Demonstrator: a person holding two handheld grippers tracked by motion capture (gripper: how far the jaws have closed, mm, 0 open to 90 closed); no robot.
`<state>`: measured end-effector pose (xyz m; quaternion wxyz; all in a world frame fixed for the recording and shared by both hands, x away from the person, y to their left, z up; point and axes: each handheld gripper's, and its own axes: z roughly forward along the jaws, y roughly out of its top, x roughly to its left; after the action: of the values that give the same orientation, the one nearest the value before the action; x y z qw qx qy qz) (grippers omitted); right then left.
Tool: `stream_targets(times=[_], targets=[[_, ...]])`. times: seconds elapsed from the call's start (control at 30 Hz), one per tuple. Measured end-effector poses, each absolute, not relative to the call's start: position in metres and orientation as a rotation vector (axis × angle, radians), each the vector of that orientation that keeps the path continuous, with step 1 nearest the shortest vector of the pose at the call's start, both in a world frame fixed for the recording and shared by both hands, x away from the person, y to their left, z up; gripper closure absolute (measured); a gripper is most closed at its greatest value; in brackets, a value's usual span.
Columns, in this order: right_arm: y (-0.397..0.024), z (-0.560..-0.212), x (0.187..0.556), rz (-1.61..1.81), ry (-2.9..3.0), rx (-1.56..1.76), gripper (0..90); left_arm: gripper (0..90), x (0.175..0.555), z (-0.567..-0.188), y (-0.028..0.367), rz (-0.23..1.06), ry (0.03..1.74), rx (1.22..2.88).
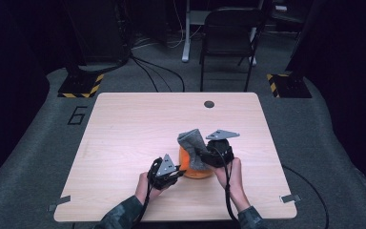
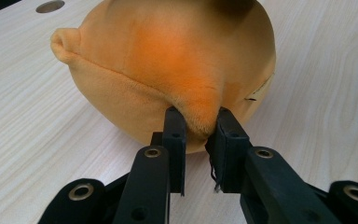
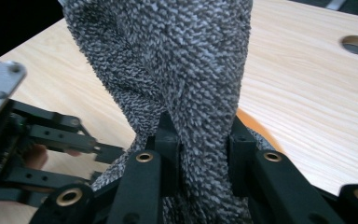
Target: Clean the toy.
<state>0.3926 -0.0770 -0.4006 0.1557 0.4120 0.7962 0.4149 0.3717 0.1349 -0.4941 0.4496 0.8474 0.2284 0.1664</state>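
Pale wooden table in a dark room, with an orange plush toy near your edge. Your left gripper, just left of the toy, pinches its plush seam. Your right gripper, just right of the toy, clamps a grey knitted cloth draped over it.
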Motion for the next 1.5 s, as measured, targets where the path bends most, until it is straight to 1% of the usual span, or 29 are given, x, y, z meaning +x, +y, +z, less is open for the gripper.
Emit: stream_targets(times=[0.27,0.47,0.93,1.5], targets=[[-0.057,-0.422,0.398,1.116,2.317,1.146,71.5,77.1,0.371,-0.494,0.133,0.418,0.558,2.093],[-0.056,-0.421,0.395,1.055,2.289,1.117,71.6,77.1,0.371,-0.494,0.133,0.416,0.551,2.094],[-0.092,-0.423,0.404,1.019,2.228,1.222,71.2,77.0,0.371,-0.494,0.134,0.405,0.547,2.098],[-0.133,-0.445,0.419,0.925,2.187,1.417,71.2,77.0,0.372,-0.494,0.134,0.402,0.547,2.101]])
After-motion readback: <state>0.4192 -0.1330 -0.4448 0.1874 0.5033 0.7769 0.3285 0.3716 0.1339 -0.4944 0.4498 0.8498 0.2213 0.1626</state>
